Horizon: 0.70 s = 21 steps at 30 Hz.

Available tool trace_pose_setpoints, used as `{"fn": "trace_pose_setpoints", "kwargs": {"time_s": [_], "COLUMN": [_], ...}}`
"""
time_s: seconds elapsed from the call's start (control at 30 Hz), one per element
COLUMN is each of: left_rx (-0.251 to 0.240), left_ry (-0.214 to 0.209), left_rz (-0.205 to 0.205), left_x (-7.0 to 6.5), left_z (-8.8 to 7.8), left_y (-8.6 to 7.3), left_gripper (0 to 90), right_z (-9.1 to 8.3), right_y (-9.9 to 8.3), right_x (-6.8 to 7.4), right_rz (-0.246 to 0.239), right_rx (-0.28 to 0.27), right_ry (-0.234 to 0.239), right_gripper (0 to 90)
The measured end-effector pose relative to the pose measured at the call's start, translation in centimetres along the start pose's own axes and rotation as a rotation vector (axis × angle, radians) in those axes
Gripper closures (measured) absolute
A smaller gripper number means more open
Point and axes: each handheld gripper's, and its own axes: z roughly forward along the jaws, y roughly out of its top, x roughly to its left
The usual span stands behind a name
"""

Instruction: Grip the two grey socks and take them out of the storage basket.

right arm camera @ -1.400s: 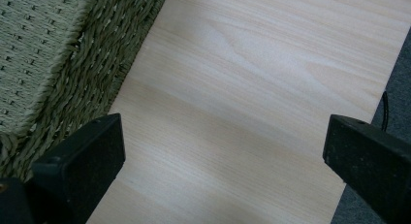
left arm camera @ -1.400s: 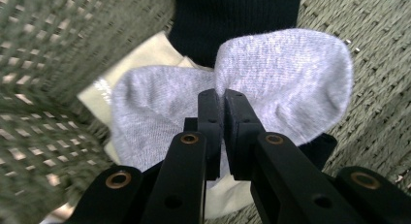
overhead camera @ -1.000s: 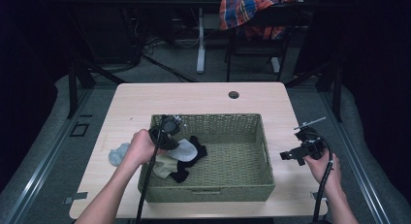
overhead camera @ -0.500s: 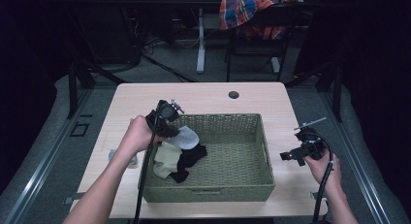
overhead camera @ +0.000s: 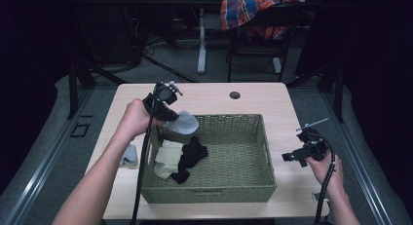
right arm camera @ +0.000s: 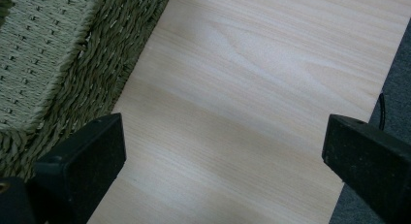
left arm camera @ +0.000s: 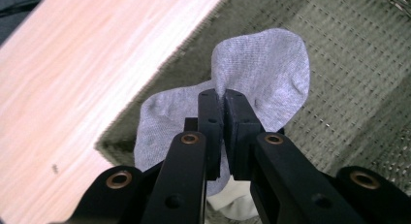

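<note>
My left gripper [overhead camera: 171, 117] is shut on a grey sock [overhead camera: 184, 122] and holds it in the air over the far left corner of the woven basket [overhead camera: 253, 186]. In the left gripper view the grey sock [left arm camera: 271, 78] hangs pinched between the closed jaws of that gripper [left arm camera: 222, 95]. A cream sock [overhead camera: 167, 157] and a black sock [overhead camera: 191, 156] lie in the left part of the basket. My right gripper [overhead camera: 295, 156] hovers open over the table right of the basket, and in the right gripper view nothing but bare wood lies between its wide-spread jaws [right arm camera: 223, 136].
Another grey sock [overhead camera: 129, 156] lies on the table [overhead camera: 209, 96] left of the basket, beside the left forearm. A small dark hole [overhead camera: 235, 95] sits near the table's far edge. A chair with plaid cloth [overhead camera: 253, 10] stands beyond the table.
My left gripper has risen from inside the basket toward its far left corner, carrying the grey sock up with it. The right gripper has stayed in place.
</note>
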Motion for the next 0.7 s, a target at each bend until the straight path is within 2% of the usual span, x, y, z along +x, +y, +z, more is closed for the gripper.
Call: {"fn": "trace_pose_setpoints", "kwargs": {"time_s": [0.43,0.57,0.7], "left_rx": [-0.001,-0.007,-0.017], "left_ry": [0.042,0.069,0.076], "left_rz": [-0.032,-0.06,-0.088], "left_x": [2.1,3.3,3.9], "left_z": [-2.6,-3.6,-4.3], "left_y": [-0.2,-1.3,-2.2], "left_gripper": [86.8,86.8,86.8], "right_z": [0.0,0.0,0.0], "right_y": [0.0,0.0,0.0], "right_x": [0.0,0.0,0.1], "right_rz": [-0.002,-0.001,-0.001], "right_rx": [-0.001,-0.002,0.005], "right_ry": [0.0,-0.001,-0.002], "right_gripper": [1.2,1.2,1.2]}}
